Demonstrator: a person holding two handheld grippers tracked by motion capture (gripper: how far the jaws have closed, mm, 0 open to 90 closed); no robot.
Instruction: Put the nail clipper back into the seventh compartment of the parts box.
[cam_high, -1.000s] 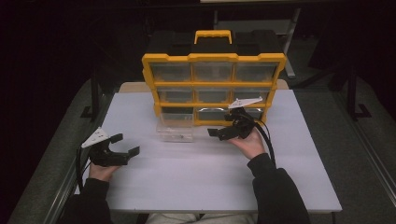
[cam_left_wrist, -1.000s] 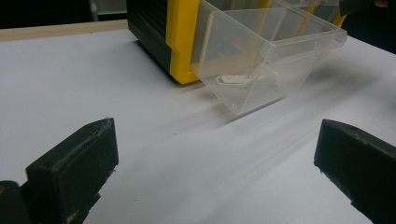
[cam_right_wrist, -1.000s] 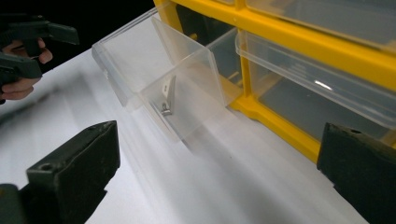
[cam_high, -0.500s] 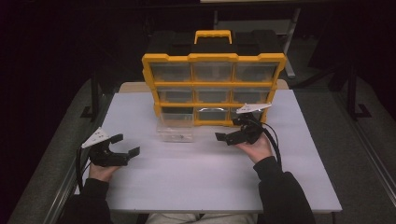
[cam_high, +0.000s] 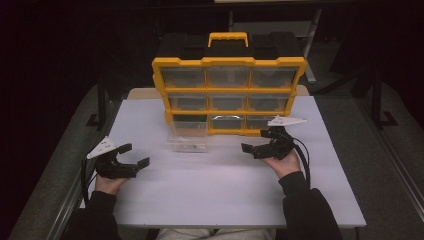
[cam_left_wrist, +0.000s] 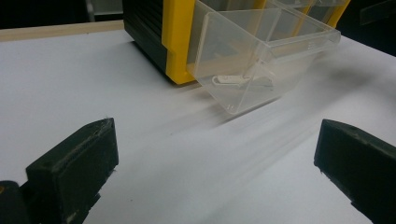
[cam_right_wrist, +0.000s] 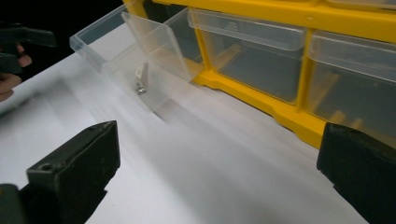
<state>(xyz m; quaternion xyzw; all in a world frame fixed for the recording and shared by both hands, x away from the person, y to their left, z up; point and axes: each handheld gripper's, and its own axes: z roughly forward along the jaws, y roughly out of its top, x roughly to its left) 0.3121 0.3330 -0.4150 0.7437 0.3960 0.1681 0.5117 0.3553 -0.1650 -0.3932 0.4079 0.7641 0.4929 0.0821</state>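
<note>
White counter (cam_high: 220, 190) carrying a yellow organiser (cam_high: 229, 95) of nine clear drawers. The bottom-left drawer (cam_high: 188, 136) is pulled far out, its front resting on the counter, a small metal part (cam_left_wrist: 243, 80) inside. Right tongs (cam_high: 257, 148) hover just before the bottom row, jaws wide apart and empty; left tongs (cam_high: 131, 159) rest well apart, likewise agape and empty. Risk: a careless push could skew the drawer, jam it, or spill the part.

A white table (cam_high: 225, 190) carries a yellow-framed organiser (cam_high: 229, 92) near its far edge; a clear drawer (cam_high: 188, 138), pulled out, rests on the tabletop.
</note>
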